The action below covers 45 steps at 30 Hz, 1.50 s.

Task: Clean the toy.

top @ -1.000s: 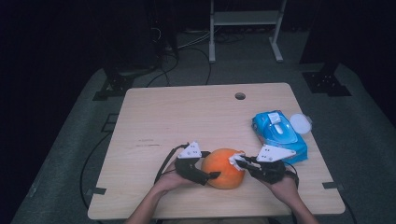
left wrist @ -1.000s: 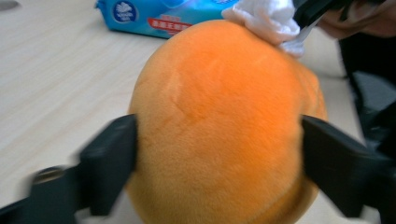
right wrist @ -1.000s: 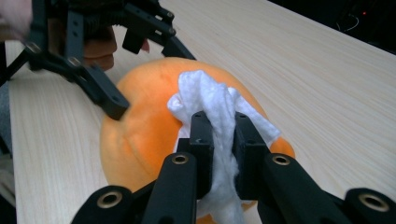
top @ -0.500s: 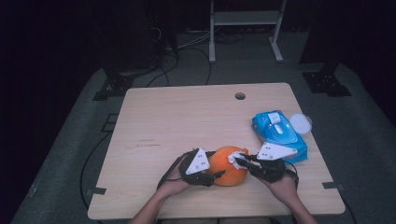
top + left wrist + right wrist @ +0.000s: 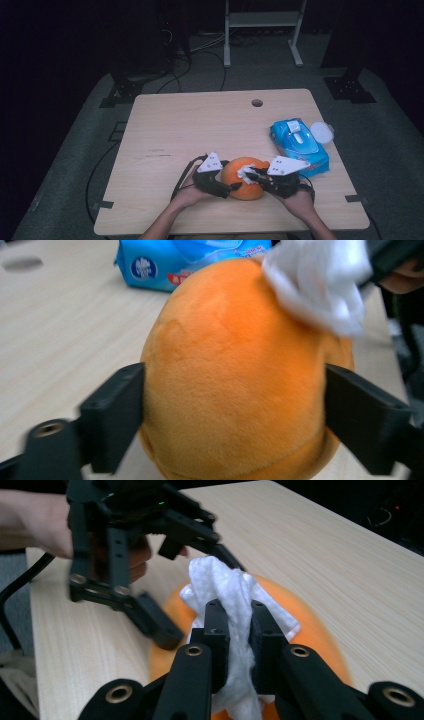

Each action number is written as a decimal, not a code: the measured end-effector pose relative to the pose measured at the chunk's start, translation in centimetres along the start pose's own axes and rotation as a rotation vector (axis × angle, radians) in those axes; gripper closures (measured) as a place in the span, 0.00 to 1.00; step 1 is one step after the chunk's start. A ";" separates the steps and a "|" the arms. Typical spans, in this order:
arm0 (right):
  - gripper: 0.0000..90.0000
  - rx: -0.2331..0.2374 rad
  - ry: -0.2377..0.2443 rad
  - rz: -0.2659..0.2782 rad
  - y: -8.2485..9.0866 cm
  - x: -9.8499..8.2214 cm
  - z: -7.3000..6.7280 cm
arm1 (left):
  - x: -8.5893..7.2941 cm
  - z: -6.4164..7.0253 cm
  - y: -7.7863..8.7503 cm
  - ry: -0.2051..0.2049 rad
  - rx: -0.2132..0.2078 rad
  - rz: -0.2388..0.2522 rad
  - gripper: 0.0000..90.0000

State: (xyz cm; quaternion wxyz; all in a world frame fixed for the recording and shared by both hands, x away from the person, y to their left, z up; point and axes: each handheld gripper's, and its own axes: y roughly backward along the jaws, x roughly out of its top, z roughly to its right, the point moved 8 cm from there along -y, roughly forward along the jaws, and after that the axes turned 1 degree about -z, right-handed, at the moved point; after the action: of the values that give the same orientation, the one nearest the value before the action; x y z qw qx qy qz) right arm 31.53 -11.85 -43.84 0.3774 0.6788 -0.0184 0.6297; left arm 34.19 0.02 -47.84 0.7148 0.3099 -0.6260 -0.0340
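An orange plush ball (image 5: 243, 185) rests on the wooden table (image 5: 200, 130) near its front edge. My left gripper (image 5: 231, 186) has it from the left; in the left gripper view both jaws touch the sides of the plush ball (image 5: 235, 380). Those jaws have just been opening, with the ball still between them. My right gripper (image 5: 248, 174) comes from the right, shut on a crumpled white wipe (image 5: 225, 587) that lies against the top of the ball. That white wipe (image 5: 320, 285) appears at the ball's upper right in the left gripper view.
A blue pack of wet wipes (image 5: 299, 145) lies right of the ball, with a round white lid (image 5: 322, 132) beside it. A cable hole (image 5: 257, 103) sits near the table's far edge. The person's hands enter from the front edge.
The left gripper tipped closer over the ball's left side half a second ago and has since eased back a little. The right gripper keeps the wipe on the ball's top.
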 end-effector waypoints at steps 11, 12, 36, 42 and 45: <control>0.89 -0.033 -0.023 -0.029 2.1 -0.9 1.8 | 0.4 1.0 1.0 -0.027 -0.069 0.004 0.18; 0.89 -0.038 -0.021 -0.031 2.1 -1.1 1.9 | 0.4 0.6 0.8 0.005 -0.063 -0.008 0.14; 0.89 -0.053 0.024 0.021 0.7 -0.1 0.2 | 1.0 1.4 0.9 -0.078 0.070 -0.026 0.26; 0.89 -0.084 0.079 -0.005 0.9 0.2 -0.1 | 0.8 0.9 2.1 -0.058 0.033 -0.020 0.22; 0.89 -0.072 0.031 0.010 1.5 -0.1 0.9 | 0.9 0.2 1.8 -0.010 0.043 -0.019 0.20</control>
State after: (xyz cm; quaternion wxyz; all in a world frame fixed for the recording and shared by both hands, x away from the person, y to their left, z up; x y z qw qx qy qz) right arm 31.46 -13.45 -43.12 0.3988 0.6547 -0.0388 0.6410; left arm 33.64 0.99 -46.20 0.7044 0.3310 -0.6272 -0.0290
